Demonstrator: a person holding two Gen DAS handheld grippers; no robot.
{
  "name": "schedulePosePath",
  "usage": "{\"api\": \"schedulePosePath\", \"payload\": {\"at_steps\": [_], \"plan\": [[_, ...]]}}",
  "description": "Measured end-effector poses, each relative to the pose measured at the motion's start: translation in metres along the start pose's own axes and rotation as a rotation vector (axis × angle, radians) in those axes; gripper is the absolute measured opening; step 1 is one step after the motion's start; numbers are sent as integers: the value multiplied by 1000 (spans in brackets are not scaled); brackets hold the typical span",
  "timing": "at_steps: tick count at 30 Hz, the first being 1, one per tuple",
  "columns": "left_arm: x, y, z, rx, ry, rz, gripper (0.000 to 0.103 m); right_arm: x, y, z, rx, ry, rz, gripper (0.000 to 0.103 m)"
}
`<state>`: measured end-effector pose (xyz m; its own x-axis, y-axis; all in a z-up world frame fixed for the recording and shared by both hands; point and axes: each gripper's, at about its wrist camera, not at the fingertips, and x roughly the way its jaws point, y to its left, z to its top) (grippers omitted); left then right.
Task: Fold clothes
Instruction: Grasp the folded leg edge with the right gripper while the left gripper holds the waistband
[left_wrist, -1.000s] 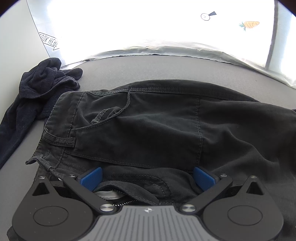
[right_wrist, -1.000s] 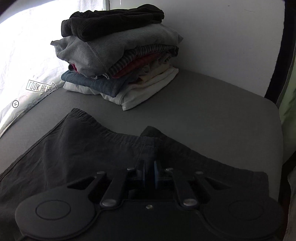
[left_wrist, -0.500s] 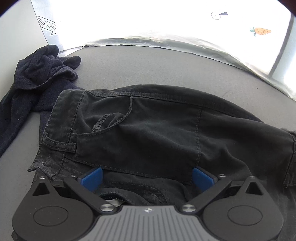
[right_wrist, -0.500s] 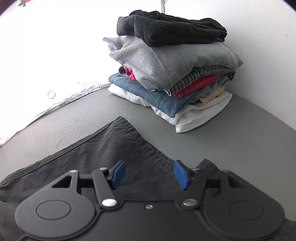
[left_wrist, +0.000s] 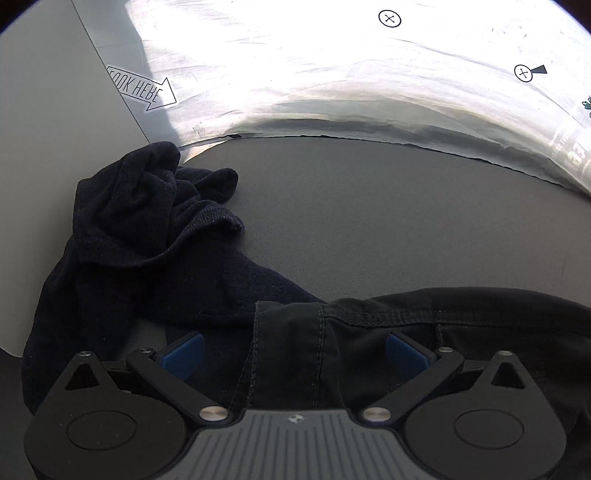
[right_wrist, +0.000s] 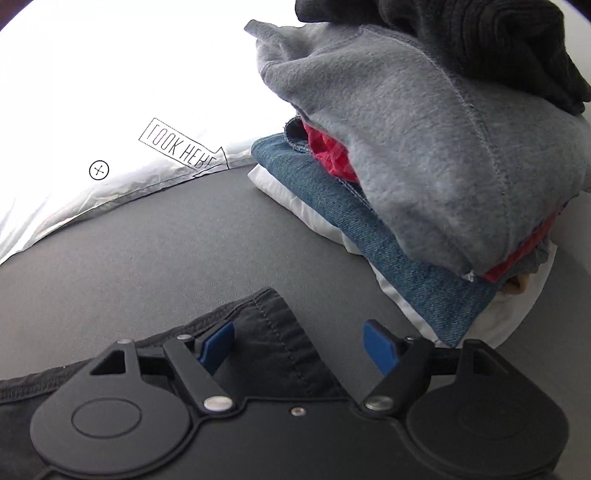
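- Left gripper (left_wrist: 293, 352): held low over the grey table (left_wrist: 388, 221), aimed level along it; its blue pads (left_wrist: 183, 354) stand wide apart and grip nothing.
- Black trousers (left_wrist: 424, 332): these lie flat on the table. A stitched edge runs between the left jaws, and the cloth spreads off to the right.
- Right gripper (right_wrist: 299, 347): also low and level, with blue pads (right_wrist: 216, 347) spread wide. A hemmed corner of the trousers (right_wrist: 269, 332) lies between them, loose, not clamped.
- Left wrist view only: a crumpled dark navy garment (left_wrist: 147, 236) heaped at the table's left edge, its lower part touching the trousers' corner.
- Right wrist view only: a stack of folded clothes (right_wrist: 424, 147) close ahead to the right, with black on top, then grey fleece, red, blue denim and white at the bottom. It sits near the trouser corner but apart from it.
- Both views: a "LOOK HERE" arrow label (right_wrist: 181, 149) on the bright backdrop behind the table.
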<state>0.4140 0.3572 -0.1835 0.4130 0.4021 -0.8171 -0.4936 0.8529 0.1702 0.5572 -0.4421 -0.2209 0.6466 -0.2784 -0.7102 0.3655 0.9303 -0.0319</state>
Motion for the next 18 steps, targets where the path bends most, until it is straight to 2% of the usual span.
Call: {"api": "schedulePosePath", "payload": {"at_steps": [2, 4, 6, 8, 9, 10, 11, 12, 13, 16, 18], "plan": [[12, 10, -4, -54, 52, -39, 103, 9, 1, 1, -22, 25, 32, 80], [18, 14, -10, -99, 70, -72, 103, 15, 6, 2, -50, 51, 79, 80], [28, 20, -14, -166, 94, -134, 103, 20, 14, 2, -72, 70, 89, 79], [30, 24, -17, -204, 86, -147, 98, 20, 17, 2, -70, 56, 99, 72], [28, 25, -18, -217, 67, -149, 93, 20, 15, 3, -48, 54, 102, 60], [25, 26, -19, -232, 48, -150, 75, 19, 14, 5, -27, 51, 90, 36], [20, 26, -20, -248, 31, -150, 57, 18, 13, 6, -20, 46, 84, 32], [15, 27, -20, -262, 17, -138, 51, 16, 15, 7, -25, 35, 89, 25], [12, 28, -21, -272, 3, -120, 36, 13, 17, 9, -36, 20, 95, 11], [1, 36, -20, -334, -18, -122, 23, 2, 33, 21, -123, -60, 61, 11], [-6, 40, -15, -363, -36, -129, 20, -7, 45, 38, -161, -139, 55, 10]]}}
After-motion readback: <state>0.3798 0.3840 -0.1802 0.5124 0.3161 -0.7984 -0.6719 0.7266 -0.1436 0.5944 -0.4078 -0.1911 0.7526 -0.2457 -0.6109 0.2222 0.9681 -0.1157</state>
